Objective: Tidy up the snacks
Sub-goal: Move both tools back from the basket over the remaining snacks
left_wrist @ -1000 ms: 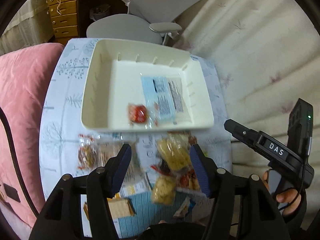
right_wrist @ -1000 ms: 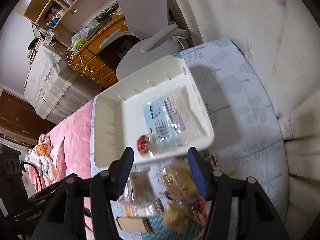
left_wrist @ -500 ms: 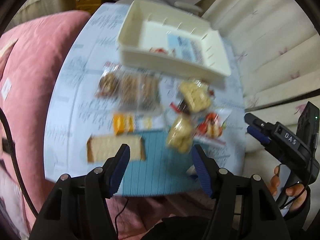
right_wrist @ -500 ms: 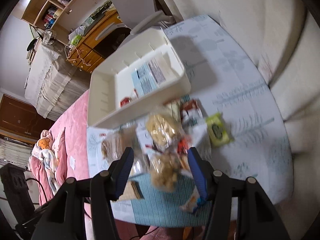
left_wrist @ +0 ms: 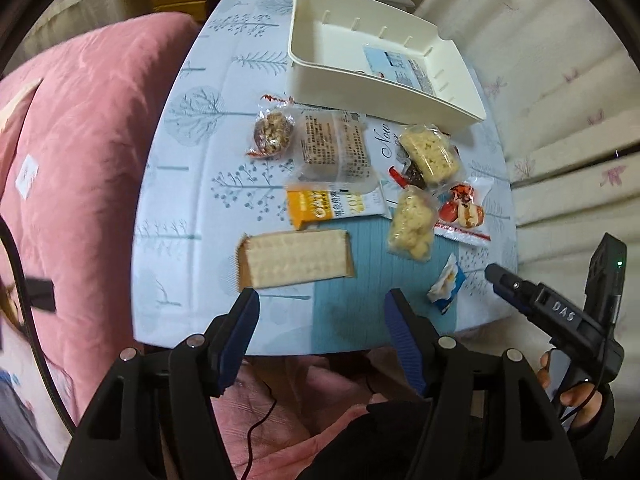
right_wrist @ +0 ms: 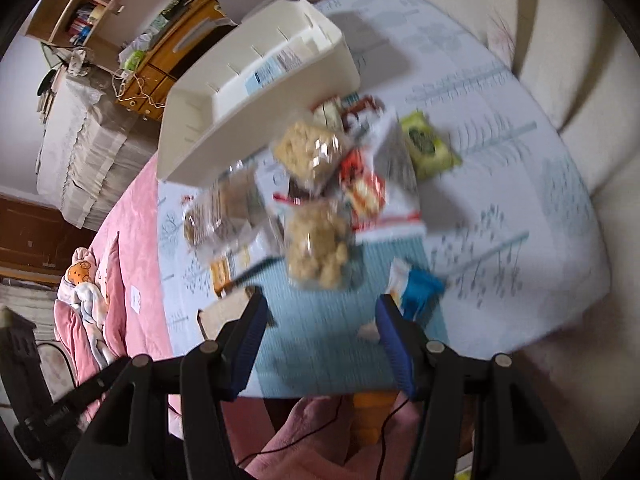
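Two empty, parted hand-held grippers (left_wrist: 320, 300) (right_wrist: 318, 306) above scattered snacks (left_wrist: 412, 226) near tray (left_wrist: 384, 92)

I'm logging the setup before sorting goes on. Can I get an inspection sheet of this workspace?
Surface: small table under a pale tree-print cloth.
Job's things: cream tray at the far end, holding a blue-and-white packet; wafer pack, orange oat bar, two puffed-rice snacks and others loose on the cloth.
Clutter: nothing seen.
Grippers: left tool and right tool both open, holding nothing, above the near edge.
Cables: thin dark wire over the pink fabric below.
Surroundings: pink bedding, wooden drawers.
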